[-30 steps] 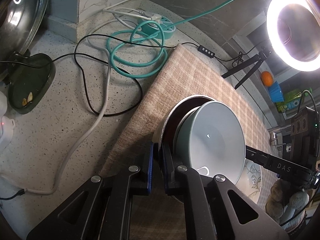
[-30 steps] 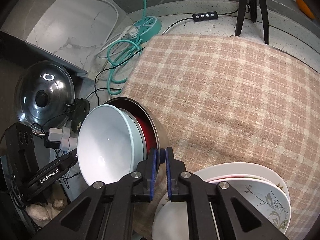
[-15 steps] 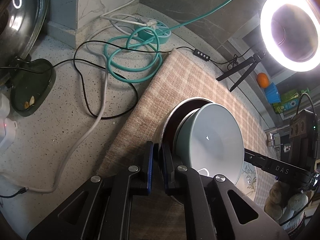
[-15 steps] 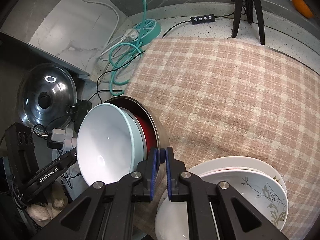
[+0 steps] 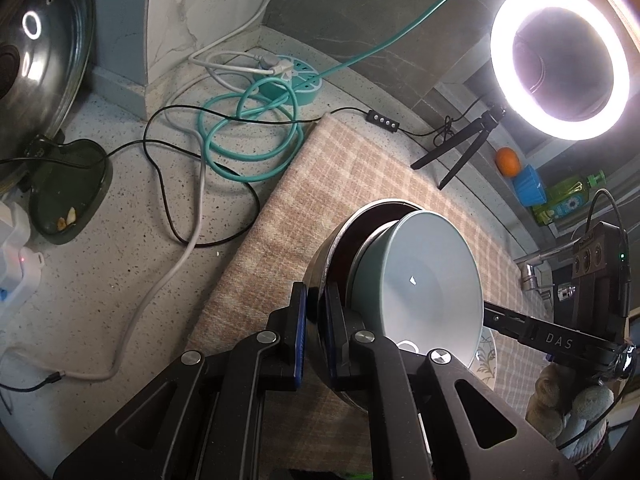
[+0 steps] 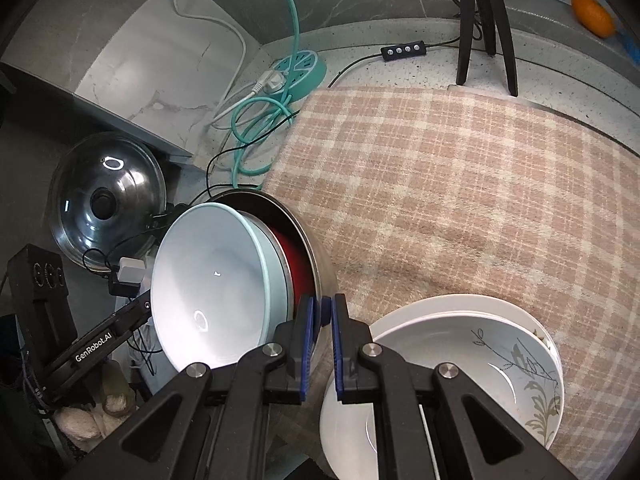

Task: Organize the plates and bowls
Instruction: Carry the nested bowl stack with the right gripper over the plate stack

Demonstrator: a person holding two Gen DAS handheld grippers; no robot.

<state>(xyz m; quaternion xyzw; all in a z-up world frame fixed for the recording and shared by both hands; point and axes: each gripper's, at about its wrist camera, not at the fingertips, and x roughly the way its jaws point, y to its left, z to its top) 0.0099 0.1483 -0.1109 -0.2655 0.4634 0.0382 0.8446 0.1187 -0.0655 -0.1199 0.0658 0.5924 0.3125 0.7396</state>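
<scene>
A steel bowl (image 5: 320,256) (image 6: 320,264) holds a nested red bowl (image 6: 294,256) and a pale blue bowl (image 5: 424,280) (image 6: 212,276). The stack is tilted and held above the plaid cloth (image 6: 460,184). My left gripper (image 5: 316,300) is shut on the steel bowl's rim from one side. My right gripper (image 6: 321,316) is shut on the rim from the opposite side. A stack of white plates topped by a leaf-patterned bowl (image 6: 500,364) sits on the cloth by my right gripper.
A teal power strip (image 6: 300,68) with coiled cables lies at the back left. A glass pot lid (image 6: 104,196) leans at the left. A ring light (image 5: 560,60) on a tripod (image 6: 484,20) stands behind the cloth. A dark green dish (image 5: 64,192) sits on the counter.
Both grippers, with the bowl stack held between them, have risen and drawn back a little; the cloth and cables look farther away. The grip is unchanged.
</scene>
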